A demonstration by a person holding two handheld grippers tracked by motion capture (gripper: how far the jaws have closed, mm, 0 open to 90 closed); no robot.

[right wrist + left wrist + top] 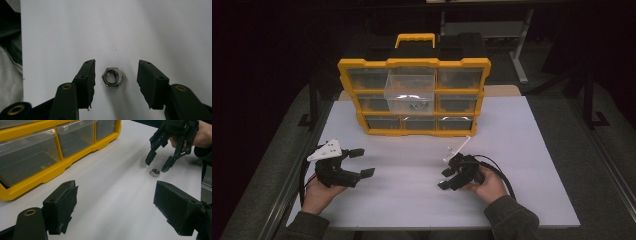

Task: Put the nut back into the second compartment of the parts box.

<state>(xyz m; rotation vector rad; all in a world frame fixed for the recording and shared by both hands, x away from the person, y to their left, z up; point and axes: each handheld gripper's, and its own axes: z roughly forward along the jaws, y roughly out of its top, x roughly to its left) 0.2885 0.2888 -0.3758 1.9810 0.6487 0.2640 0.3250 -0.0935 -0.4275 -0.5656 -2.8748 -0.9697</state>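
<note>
A small steel hex nut point(112, 77) lies flat on the white table, also seen in the left gripper view as the nut point(154, 173). My right gripper point(115, 80) points down over it with a jaw on each side, neither pad touching it; it is open. In the high view the right gripper point(446, 178) sits at the front right of the table. My left gripper point(363, 162) rests at the front left, open wide, nothing between its pads point(61, 207). From the left gripper view the right gripper point(158, 163) hangs just above the nut.
A yellow organizer point(414, 95) with clear drawers stands at the back of the table; its upper middle drawer point(410, 92) is pulled out, small parts inside. A clear thin piece point(458, 146) lies behind the right gripper. The white table top point(412, 190) stretches between the hands.
</note>
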